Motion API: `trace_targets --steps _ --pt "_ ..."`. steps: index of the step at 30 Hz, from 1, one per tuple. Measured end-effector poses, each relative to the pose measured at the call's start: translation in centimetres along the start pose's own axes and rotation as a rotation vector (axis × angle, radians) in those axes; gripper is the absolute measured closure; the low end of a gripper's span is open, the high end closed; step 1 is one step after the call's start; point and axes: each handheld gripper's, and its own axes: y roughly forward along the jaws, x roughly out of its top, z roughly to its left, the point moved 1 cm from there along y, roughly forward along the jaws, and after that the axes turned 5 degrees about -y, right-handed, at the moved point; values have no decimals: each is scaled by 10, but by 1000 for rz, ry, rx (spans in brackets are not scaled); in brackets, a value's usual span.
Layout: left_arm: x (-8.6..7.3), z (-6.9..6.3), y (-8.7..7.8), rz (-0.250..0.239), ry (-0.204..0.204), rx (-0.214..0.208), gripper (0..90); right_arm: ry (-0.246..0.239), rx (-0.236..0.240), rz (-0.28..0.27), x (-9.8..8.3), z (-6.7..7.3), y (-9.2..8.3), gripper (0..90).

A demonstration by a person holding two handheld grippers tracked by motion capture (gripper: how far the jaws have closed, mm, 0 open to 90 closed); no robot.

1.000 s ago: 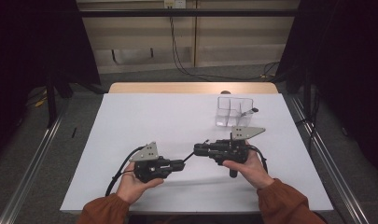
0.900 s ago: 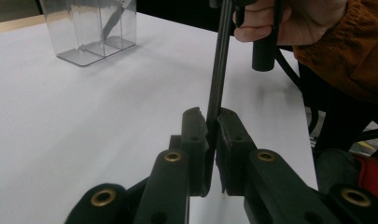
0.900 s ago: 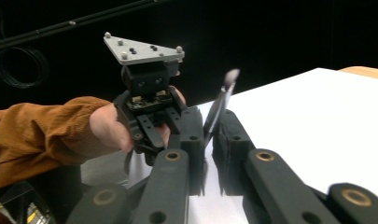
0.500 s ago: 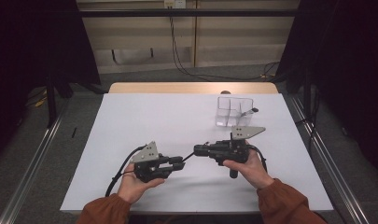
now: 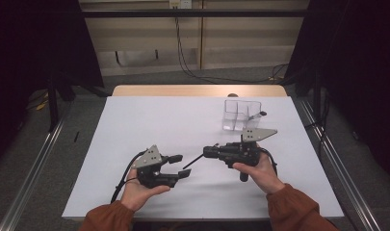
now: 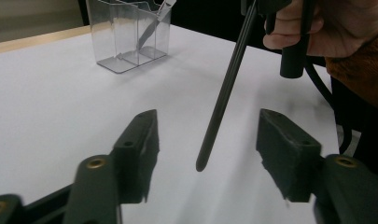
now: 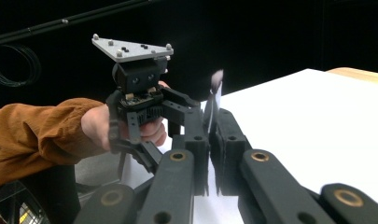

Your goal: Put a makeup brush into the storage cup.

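My left gripper's (image 6: 205,140) jaws have just been opening and stand apart around the free tip of a thin black rod (image 6: 224,93) — untouched — its long axis slanting up to my right gripper (image 5: 207,153), clamped on its far end.

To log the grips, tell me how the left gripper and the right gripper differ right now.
The left gripper's jaws stand apart, having just been opening; the right gripper's jaws are pressed shut. The right gripper clamps the black rod, while the left gripper grips nothing: the rod's tip lies between its jaws, clear of both. Both are black, held in a hand, and face each other over the table.
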Motion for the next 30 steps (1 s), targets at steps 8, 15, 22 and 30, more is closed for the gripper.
trace_targets --steps 8,15,22,30 --pt "3 2 -9 -16 -19 65 205 16 -30 11 4 -4 -7 863" --pt "5 6 -29 -48 -61 128 109 20 -58 55 7 -5 -13 863" --pt "5 10 -45 -74 -63 160 78 24 -78 45 12 -7 -21 863" --pt "-4 11 -54 -78 -83 201 62 27 -97 53 12 -8 -28 863"
